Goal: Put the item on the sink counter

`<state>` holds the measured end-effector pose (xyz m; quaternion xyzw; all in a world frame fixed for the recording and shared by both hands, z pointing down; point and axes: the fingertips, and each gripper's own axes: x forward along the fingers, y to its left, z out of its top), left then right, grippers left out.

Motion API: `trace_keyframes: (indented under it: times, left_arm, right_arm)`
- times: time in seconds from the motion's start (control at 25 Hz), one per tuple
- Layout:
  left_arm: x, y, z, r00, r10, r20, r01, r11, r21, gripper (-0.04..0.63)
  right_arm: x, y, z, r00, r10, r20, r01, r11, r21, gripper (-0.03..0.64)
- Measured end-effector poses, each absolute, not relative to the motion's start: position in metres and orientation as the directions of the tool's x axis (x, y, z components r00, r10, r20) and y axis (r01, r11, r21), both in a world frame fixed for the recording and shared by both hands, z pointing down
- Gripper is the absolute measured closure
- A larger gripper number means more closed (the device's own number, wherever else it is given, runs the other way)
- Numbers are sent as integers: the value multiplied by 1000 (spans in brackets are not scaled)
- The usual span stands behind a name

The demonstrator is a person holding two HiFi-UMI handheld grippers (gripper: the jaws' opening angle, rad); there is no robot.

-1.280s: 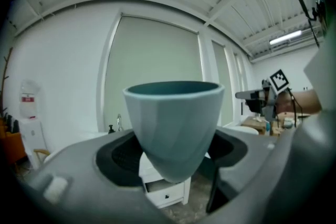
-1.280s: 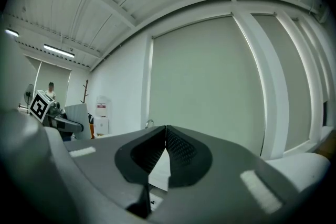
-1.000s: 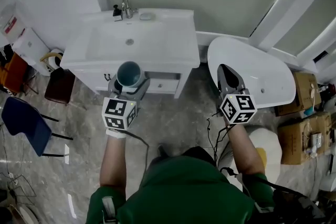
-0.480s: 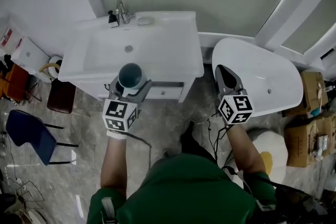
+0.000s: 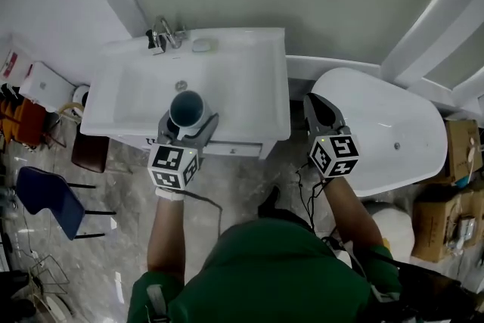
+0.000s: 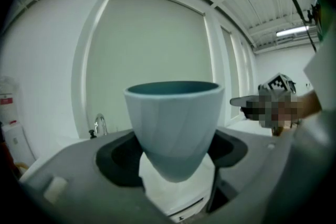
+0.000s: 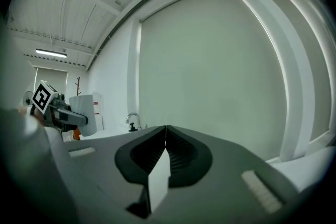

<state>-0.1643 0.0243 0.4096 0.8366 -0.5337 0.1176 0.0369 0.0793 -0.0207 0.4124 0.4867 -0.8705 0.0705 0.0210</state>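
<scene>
Holding a teal cup point(image 5: 187, 108) upright, the left gripper point(image 5: 187, 122) is clamping it with its jaws spread wide, one pad on each side of the cup's tapered lower body. In the left gripper view the cup point(image 6: 173, 128) is filling the space between the jaws, mouth up. From the head view it is hanging over the front part of the white sink counter point(image 5: 253, 91), just before the basin point(image 5: 151, 83). The right gripper point(image 5: 313, 104) is carrying nothing, and its jaws are pressing together with no gap between them. It is hovering off the counter's right end, beside the white bathtub point(image 5: 386, 125). A faucet point(image 5: 168, 32) is standing at the counter's back left. A small pale object point(image 5: 200, 45), possibly a soap dish, is lying just beside it.
</scene>
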Motion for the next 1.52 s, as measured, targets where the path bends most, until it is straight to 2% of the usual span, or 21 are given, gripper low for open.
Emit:
trace_keyframes:
  times: [0.36,0.76,1.32,1.52]
  left_arm:
    - [-114,-57,416,382,-887,260,-908,-412,-73,236]
    - [-101,-117,442,401,-864,305,-894,-442,-77,236]
    - [-99,-242,501,544,-761,354,-786,-609,-102,236]
    - [-87,-287,521,610,-719,333,-721,-678,-146,236]
  right_arm:
    - [115,-102,419,-560,-821,115,-828,546,-129,614]
    - [116,-148,439,-556,-819,141,-830,538,-147,615]
    - [106,-214,461,-405,-887,223,-914,386,-126,615]
    - [106,-237,474,-346,-901,262,-938,325,-123,615]
